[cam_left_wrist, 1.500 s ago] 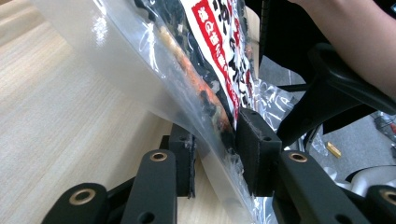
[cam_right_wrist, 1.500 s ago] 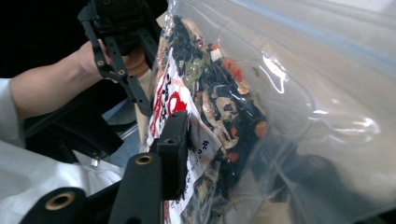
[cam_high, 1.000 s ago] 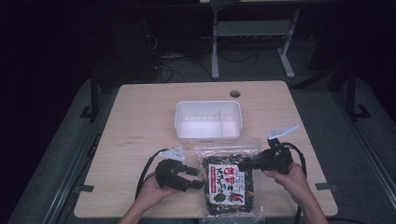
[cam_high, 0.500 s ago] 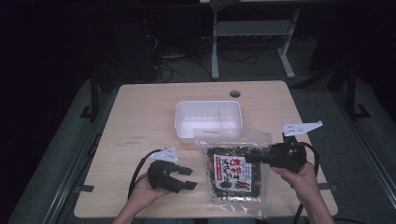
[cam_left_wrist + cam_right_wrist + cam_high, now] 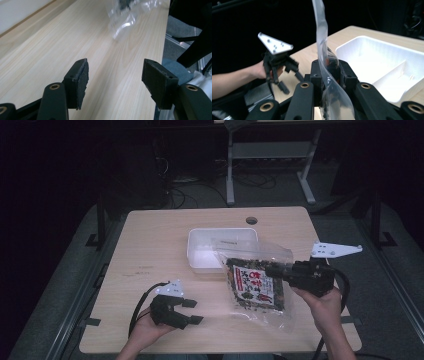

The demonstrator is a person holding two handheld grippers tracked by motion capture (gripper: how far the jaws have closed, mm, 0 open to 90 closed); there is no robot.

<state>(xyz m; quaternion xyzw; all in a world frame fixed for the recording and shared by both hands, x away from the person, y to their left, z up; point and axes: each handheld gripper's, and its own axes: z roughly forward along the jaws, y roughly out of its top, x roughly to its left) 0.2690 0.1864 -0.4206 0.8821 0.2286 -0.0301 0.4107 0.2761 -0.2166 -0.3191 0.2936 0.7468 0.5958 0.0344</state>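
The right gripper (image 5: 274, 269) has its jaws clamped on the right edge of the bag (image 5: 255, 285), a clear pouch of dark snack with a red and white label. In the right gripper view the clear film (image 5: 323, 37) runs up from between the closed jaws, pinched flat. In the high view the bag hangs to the left of that grip, above the table (image 5: 150, 245), with its upper left corner over the near right corner of the white tray (image 5: 200, 250).

The left gripper (image 5: 194, 311) sits well to the left of the bag, low over the table's near edge. Its jaws stand apart with nothing between them and have just been opening; its own view shows bare wood between the pads (image 5: 82, 82).

Whether the bag's lower end touches the table cannot be told. In the left gripper view the bag (image 5: 125, 15) is blurred and cut off at the top edge. The label's print is too small to read.

The bag's long axis runs from the tray corner toward the near right of the table, label facing up, slightly tilted.
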